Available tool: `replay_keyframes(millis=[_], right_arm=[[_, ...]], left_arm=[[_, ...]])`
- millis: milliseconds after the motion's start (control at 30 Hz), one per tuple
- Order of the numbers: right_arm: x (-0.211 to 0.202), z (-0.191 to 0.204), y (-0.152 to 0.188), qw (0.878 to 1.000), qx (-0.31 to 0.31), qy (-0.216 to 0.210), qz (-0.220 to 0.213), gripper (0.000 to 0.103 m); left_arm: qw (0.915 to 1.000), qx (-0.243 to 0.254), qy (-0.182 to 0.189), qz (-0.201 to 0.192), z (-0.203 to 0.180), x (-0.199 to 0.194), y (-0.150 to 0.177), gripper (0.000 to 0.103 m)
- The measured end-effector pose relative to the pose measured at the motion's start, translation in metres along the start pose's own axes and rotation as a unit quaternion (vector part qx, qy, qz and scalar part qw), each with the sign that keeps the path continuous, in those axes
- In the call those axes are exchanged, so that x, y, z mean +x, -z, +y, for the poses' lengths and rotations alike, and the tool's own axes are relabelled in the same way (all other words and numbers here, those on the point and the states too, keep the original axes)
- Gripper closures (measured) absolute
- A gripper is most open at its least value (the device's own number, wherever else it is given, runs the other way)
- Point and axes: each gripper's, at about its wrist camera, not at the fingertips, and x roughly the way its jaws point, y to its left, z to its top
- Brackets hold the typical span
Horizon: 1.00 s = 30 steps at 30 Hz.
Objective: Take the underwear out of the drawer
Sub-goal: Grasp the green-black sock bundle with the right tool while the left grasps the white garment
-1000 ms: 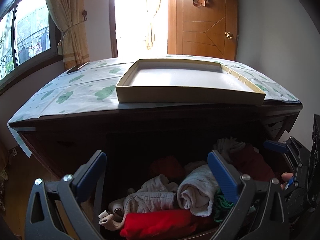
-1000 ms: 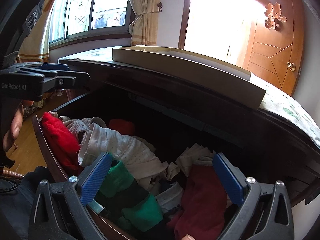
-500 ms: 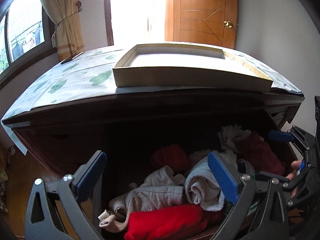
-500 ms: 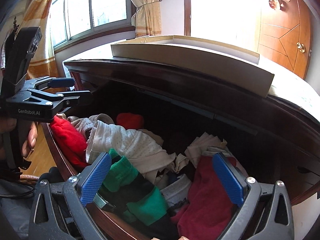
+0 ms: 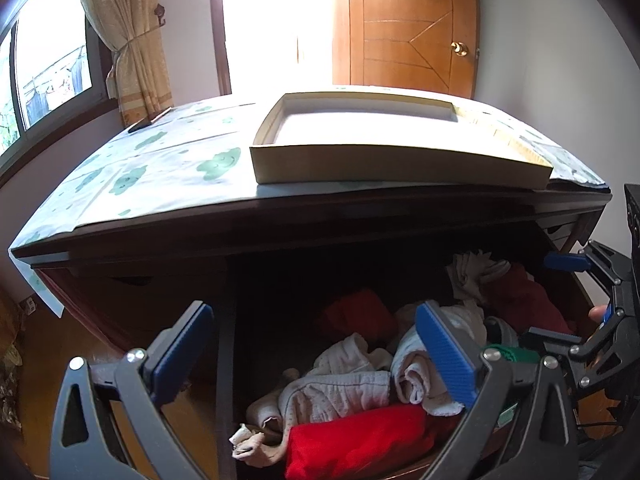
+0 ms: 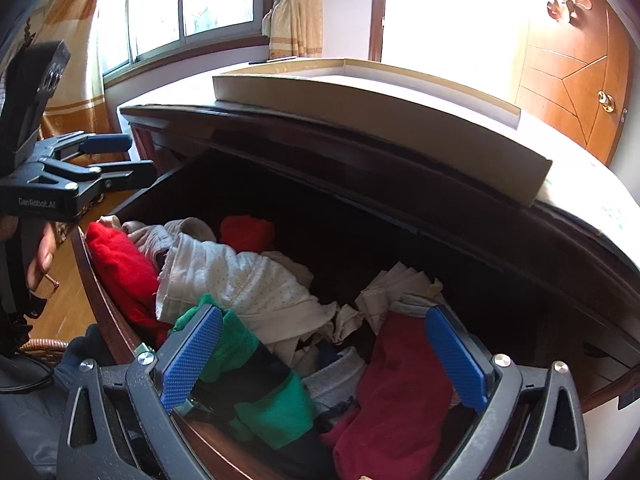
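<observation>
Here, both views have risen over the last second, so more of the drawer's [image 6: 100, 300] contents shows: the approach goes on and nothing is gripped yet. At left, the left claw [image 5: 316, 352] hangs released above a red garment [image 5: 356, 440] and rolled white underwear [image 5: 416, 376] by the front edge. Rightward, the right claw [image 6: 324, 356], also spread and empty, hovers over green [image 6: 276, 404] and dark red [image 6: 396, 384] pieces. The dresser's top overhangs the drawer's dark rear, so lifting room looks best near the front. An empty cardboard tray [image 5: 400, 168] sits on the tabletop [image 5: 140, 184].
</observation>
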Motion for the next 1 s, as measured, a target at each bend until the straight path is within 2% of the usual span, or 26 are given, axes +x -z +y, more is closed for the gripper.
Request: replay_keyframes(millis=[167,300,533,600,667,767,833,900,1000], right_arm=[[-0.002,-0.004,-0.003,1.0,0.004,-0.027,0.007,0.001],[0.007,0.006,-0.005,0.996,-0.011,-0.073,0.047,0.001],[0.033,0.008,-0.006,0.986,0.027,-0.114,0.12,0.003],[0.039,0.007,-0.006,0.981,0.036,-0.134,0.133,0.013],[0.044,0.008,-0.006,0.976,0.044,-0.154,0.148,0.017],[0.053,0.012,-0.006,0.97,0.046,-0.17,0.169,0.018],[0.06,0.013,-0.006,0.964,0.049,-0.186,0.183,0.024],[0.067,0.013,-0.004,0.957,0.06,-0.208,0.194,0.041],[0.069,0.013,-0.001,0.954,0.066,-0.223,0.187,0.055]], left_arm=[[0.9999,0.006,0.008,0.008,-0.002,0.003,0.001,0.0],[0.9997,0.004,0.019,0.015,-0.002,0.004,0.001,0.0],[0.9998,-0.003,0.017,0.011,0.002,0.002,0.0,0.0],[0.9998,-0.002,0.017,0.011,0.002,0.002,0.0,0.0],[0.9998,-0.002,0.018,0.012,0.002,0.001,0.0,0.0],[0.9997,0.001,0.021,0.014,0.002,0.001,0.0,0.0],[0.9996,0.003,0.024,0.014,0.001,0.001,0.0,0.0],[0.9995,0.002,0.028,0.013,0.0,0.0,0.0,0.0],[0.9994,0.003,0.033,0.013,-0.003,0.0,0.001,0.0]])
